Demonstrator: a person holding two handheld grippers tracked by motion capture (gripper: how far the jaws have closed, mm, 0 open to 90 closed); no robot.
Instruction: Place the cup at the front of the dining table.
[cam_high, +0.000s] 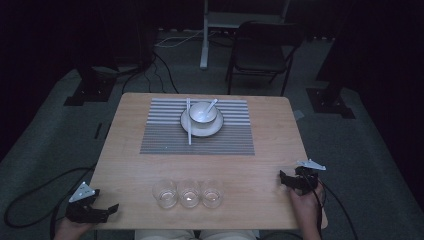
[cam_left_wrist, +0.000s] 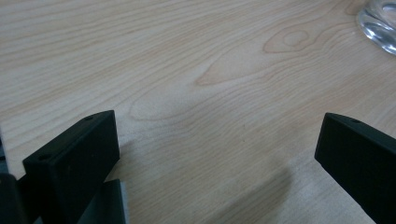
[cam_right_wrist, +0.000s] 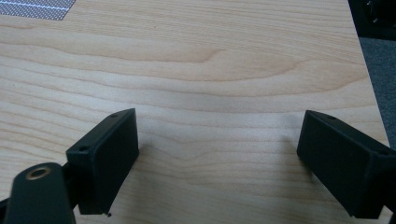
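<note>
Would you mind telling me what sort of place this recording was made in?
Probably a lab or studio staged for recording, not a dining room: a lone wooden table on grey carpet, black stand bases flanking it, cables trailing across the floor, and dark surroundings.

Matt pale wood table (cam_high: 130, 165), clear glossy glasses (cam_high: 189, 193), matt black plastic fingers (cam_left_wrist: 70, 163).

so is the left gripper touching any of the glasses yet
Apart. In the high view the left gripper sits open at the table's near left corner, with bare wood between it and the nearest glass.
</note>
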